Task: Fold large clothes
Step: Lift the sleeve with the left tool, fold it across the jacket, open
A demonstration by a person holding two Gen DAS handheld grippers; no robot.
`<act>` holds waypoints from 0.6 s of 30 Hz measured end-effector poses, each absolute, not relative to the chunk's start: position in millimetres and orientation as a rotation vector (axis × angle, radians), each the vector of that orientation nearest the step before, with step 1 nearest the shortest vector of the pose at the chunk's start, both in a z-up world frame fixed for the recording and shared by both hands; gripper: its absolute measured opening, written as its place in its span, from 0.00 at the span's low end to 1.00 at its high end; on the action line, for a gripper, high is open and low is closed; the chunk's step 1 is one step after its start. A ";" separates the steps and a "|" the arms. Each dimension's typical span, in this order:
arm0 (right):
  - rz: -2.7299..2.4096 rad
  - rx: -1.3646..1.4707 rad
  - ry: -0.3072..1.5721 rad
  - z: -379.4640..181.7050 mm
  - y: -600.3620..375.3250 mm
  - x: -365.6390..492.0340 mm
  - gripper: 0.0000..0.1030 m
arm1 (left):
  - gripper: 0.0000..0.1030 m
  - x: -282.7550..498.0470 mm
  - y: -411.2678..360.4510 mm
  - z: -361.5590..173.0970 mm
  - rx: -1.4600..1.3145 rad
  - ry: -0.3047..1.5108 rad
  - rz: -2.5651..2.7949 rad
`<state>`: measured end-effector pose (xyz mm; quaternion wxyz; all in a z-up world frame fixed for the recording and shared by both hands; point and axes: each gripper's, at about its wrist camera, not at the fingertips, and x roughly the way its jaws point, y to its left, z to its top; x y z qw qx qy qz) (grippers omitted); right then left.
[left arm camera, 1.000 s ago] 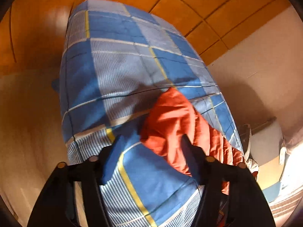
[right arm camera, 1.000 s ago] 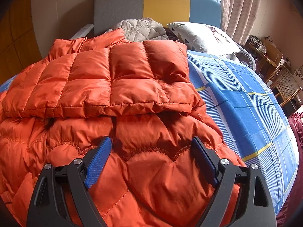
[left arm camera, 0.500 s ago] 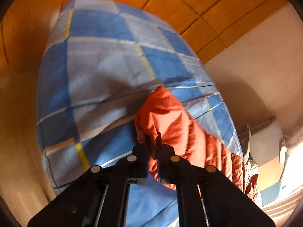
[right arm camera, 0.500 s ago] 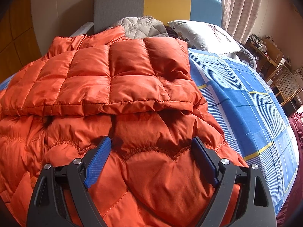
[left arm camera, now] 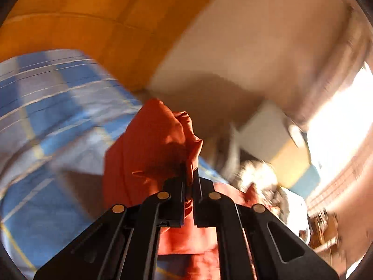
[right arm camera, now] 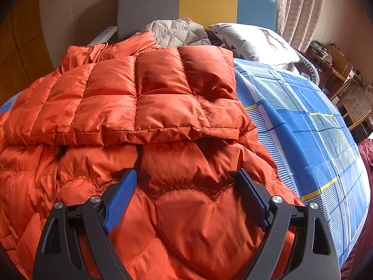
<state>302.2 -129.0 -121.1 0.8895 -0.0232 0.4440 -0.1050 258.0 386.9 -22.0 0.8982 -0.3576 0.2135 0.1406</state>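
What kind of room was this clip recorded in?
Most likely a home bedroom. An orange puffer jacket lies on a bed with a blue checked sheet, there is a pillow against a padded headboard, and curtains hang at the window.

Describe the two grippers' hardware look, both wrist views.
Left gripper: matte black plastic frame, flat angular linkage arms with cut-out slots, brass-coloured round pivot pins; fingers black. Right gripper: same black frame, silver pivot pins, ribbed blue pads on the inner finger faces. No cables, markings, hands or sleeves in view.
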 end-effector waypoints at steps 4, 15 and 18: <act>-0.211 -0.051 0.924 -119.7 -130.0 304.6 0.83 | 0.04 309.4 325.4 -6.2 -0.641 0.493 0.133; -0.184 -0.029 0.925 -121.3 -132.3 311.7 0.83 | 0.04 394.1 159.1 2.6 -0.478 0.624 -0.253; -0.174 -0.013 0.926 -122.5 -134.5 311.5 0.83 | 0.04 406.7 118.6 1.5 -0.454 0.655 -0.335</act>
